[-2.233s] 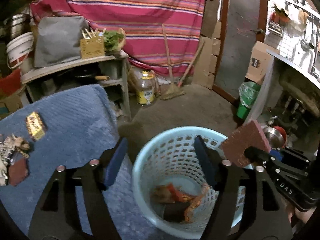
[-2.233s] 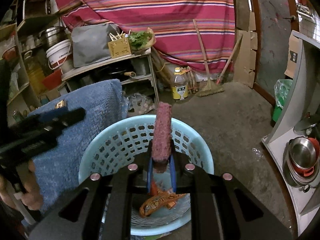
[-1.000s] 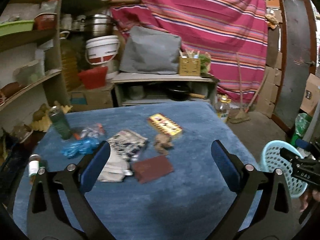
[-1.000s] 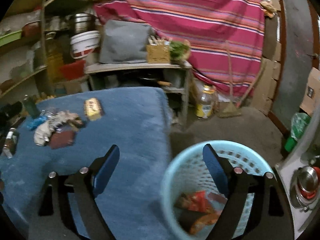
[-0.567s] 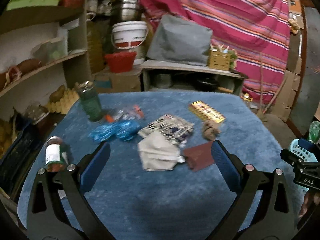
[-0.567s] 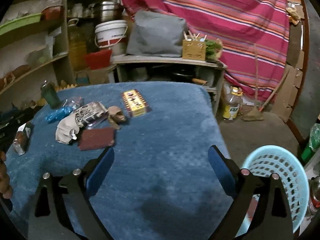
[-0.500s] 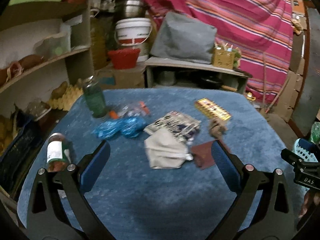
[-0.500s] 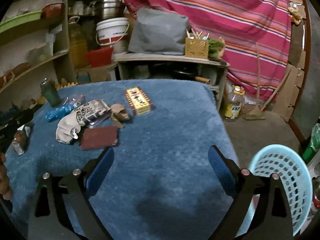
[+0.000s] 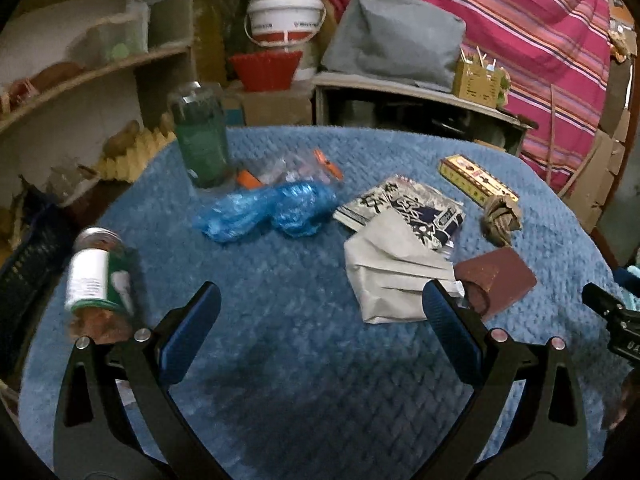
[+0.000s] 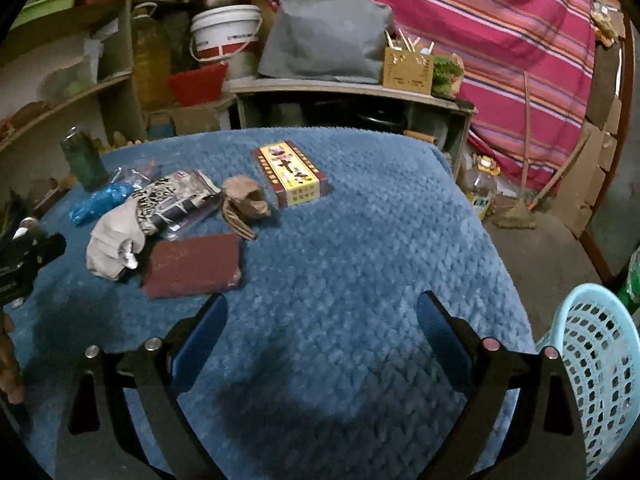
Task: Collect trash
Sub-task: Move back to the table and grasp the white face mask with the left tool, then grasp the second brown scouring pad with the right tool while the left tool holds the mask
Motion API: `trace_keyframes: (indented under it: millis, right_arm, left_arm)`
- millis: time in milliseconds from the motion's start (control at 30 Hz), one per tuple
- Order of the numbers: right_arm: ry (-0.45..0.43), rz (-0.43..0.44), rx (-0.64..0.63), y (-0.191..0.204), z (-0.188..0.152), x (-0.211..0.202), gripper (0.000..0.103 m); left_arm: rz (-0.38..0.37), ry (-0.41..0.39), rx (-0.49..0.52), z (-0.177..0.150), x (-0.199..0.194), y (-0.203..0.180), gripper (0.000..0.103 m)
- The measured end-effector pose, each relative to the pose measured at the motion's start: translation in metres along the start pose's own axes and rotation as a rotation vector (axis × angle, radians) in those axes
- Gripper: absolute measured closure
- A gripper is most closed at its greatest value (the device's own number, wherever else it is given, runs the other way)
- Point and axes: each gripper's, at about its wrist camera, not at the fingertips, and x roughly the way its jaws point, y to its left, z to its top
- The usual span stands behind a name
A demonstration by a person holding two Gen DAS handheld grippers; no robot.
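Note:
Trash lies on a blue cloth-covered table (image 9: 320,380): a crumpled blue plastic bag (image 9: 264,212), a grey crumpled paper (image 9: 388,276), a printed black-and-white packet (image 9: 408,208), a dark red scouring pad (image 9: 496,280), a brown crumpled wad (image 9: 500,216) and a yellow box (image 9: 476,180). The pad (image 10: 192,266), wad (image 10: 244,200) and box (image 10: 292,176) also show in the right wrist view. The light blue basket (image 10: 600,360) stands beside the table at the right. My left gripper (image 9: 320,320) is open and empty above the cloth. My right gripper (image 10: 320,320) is open and empty.
A green bottle (image 9: 200,140) stands at the table's far left and a can (image 9: 96,276) lies at the left edge. Shelves with a white bucket (image 9: 284,16), a red basin (image 9: 266,68) and a grey bag (image 9: 392,40) stand behind. A striped curtain (image 10: 500,20) hangs at the back.
The right gripper opened over the basket and no longer holds the red pad. Both grippers swung from the basket to the table, and the left moved closer to the trash pile.

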Motion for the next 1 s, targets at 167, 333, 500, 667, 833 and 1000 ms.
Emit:
trace_keyframes:
  millis: [167,333,500,667,833,1000]
  right_arm:
    - [0.016,-0.001,0.01,-0.001,0.001,0.01,0.01]
    - [0.039,0.008,0.022,-0.004,0.003,0.021,0.01]
    - [0.048,0.019,0.037,-0.006,0.003,0.025,0.01]
    - [0.053,0.013,0.013,-0.001,0.003,0.026,0.01]
    - [0.036,0.015,-0.021,0.01,0.004,0.02,0.01]
    - [0.032,0.042,-0.038,0.026,0.006,0.014,0.01]
  left_arm:
    - [-0.026,0.022,0.008,0.011,0.018,-0.007,0.006]
    - [-0.032,0.054,0.026,0.018,0.039,-0.018,0.012]
    - [-0.09,0.123,0.055,0.01,0.055,-0.026,0.031]
    - [-0.136,0.121,0.079,0.006,0.048,-0.029,0.075]
    - [-0.151,0.109,0.041,0.0,0.036,-0.016,0.097]
    - [-0.095,0.069,0.009,-0.002,0.018,-0.001,0.098]
